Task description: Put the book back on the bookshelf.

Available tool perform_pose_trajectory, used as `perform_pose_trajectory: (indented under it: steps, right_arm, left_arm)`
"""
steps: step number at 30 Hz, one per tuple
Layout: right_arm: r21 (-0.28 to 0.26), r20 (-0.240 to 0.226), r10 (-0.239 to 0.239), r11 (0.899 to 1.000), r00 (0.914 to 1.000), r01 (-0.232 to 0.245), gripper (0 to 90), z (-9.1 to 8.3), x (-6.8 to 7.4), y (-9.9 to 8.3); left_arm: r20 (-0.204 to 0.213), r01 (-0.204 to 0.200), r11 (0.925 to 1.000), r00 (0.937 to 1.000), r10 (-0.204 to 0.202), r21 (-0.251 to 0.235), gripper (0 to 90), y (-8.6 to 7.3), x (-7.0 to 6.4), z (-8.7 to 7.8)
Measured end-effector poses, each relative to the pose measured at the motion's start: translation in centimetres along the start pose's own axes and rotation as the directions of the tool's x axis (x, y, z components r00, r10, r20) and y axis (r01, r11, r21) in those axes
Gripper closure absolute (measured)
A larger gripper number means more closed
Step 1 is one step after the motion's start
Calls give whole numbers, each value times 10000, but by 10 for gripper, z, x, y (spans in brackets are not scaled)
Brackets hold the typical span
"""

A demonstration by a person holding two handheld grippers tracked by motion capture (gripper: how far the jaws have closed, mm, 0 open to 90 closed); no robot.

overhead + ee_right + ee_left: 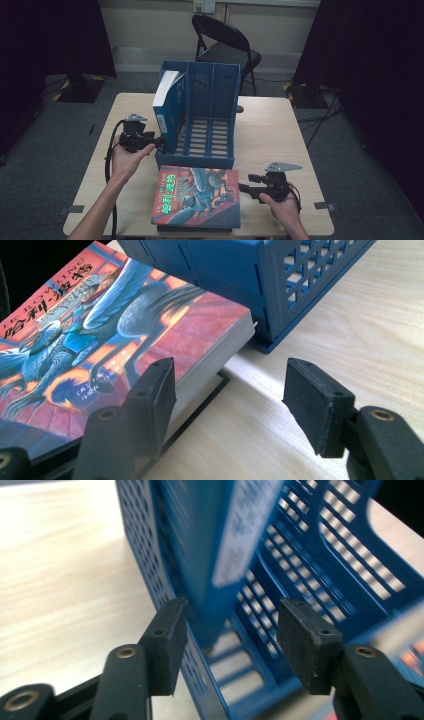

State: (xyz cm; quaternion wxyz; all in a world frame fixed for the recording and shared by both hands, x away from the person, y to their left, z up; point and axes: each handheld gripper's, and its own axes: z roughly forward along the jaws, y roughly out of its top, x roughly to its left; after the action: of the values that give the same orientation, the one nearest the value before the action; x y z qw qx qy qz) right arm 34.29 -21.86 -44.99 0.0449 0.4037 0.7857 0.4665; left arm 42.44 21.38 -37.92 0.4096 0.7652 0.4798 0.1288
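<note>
pale table (270,130), blue rack (207,120), left gripper view: book's spine label (240,535)

The left gripper (227,647) has its jaws spread wide, with the bottom of a blue book (215,555) between them, standing in a blue rack (320,570).

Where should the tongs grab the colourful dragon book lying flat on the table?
Probably by its right edge, coming in from the right side. The book lies flat on a black book, so its page edge sits raised off the table, and the open right tongs are level with it.
</note>
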Motion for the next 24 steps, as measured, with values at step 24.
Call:
perform_pose_trajectory:
  steps: [24]
  right_arm:
    - [152, -78, -675, 9976, 9977, 676, 487, 13, 24, 9]
  left_arm:
    - [1162, -386, 9990, 9926, 360, 206, 510, -89, -34, -38]
